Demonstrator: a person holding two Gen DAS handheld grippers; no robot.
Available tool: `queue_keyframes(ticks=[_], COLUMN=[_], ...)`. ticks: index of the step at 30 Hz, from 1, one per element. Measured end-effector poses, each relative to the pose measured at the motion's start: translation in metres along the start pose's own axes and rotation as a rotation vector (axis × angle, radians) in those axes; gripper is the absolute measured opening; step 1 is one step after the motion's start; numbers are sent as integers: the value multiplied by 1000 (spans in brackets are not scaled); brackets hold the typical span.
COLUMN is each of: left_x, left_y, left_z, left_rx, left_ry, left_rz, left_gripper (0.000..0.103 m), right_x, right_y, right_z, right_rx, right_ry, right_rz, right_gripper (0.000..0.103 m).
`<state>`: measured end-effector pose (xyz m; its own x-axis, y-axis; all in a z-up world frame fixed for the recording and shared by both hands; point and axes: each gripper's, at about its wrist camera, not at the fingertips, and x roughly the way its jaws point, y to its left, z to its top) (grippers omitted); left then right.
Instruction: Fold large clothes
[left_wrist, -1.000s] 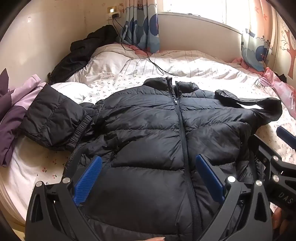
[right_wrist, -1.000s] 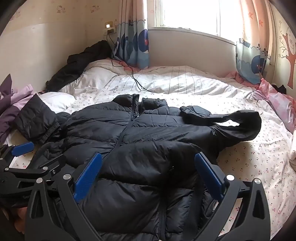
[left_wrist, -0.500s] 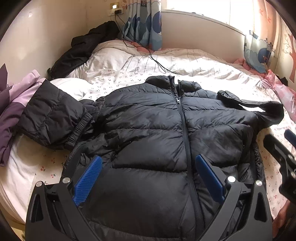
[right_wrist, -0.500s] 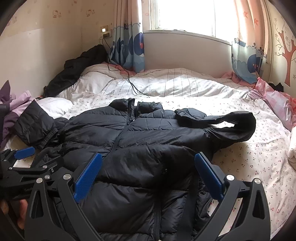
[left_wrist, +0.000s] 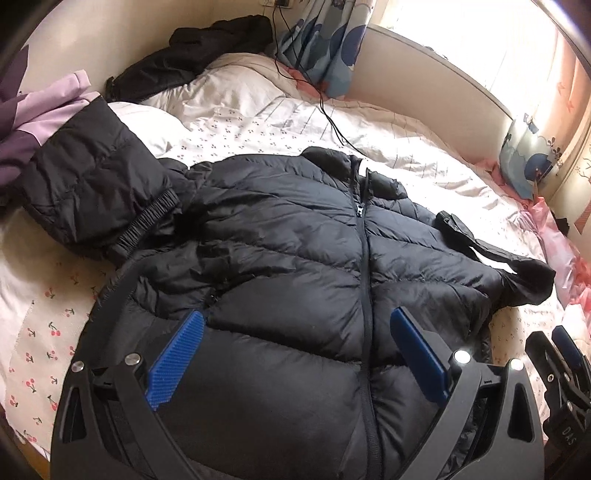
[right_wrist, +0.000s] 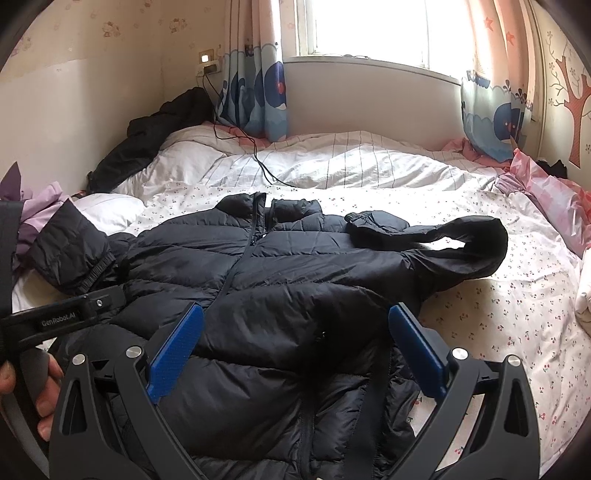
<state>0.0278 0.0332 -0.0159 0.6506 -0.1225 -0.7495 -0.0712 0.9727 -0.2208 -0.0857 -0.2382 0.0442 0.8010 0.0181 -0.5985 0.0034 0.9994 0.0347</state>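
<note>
Left wrist view: left tool (left_wrist: 295, 347) now lower over black jacket (left_wrist: 295, 258), both tools wide open, empty.

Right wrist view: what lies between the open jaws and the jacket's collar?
Only the black puffer jacket itself: its quilted front and zipper run unbroken from the right gripper up to the collar; nothing else lies on it.

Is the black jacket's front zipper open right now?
No: in the right wrist view the black jacket lies front up with its zipper closed to the collar.
</note>
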Motion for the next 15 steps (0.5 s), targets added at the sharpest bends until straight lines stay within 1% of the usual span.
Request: queue_keyframes(ticks=[6,12,15], left_x=[-3,-4,-4], left_y=[3,10,11], left_z=[0,2,2], left_rx=[3,-21,-27], left_ry=[-1,-2,-6], left_rz=[5,3,10], left_gripper=[97,97,97], right_x=[4,7,6], right_y=[4,7,8], right_z=[-2,-4,-3], right_rx=[-17,-24,-28], right_ry=[8,20,11], right_rz=[-2,3,6], right_gripper=[97,97,97])
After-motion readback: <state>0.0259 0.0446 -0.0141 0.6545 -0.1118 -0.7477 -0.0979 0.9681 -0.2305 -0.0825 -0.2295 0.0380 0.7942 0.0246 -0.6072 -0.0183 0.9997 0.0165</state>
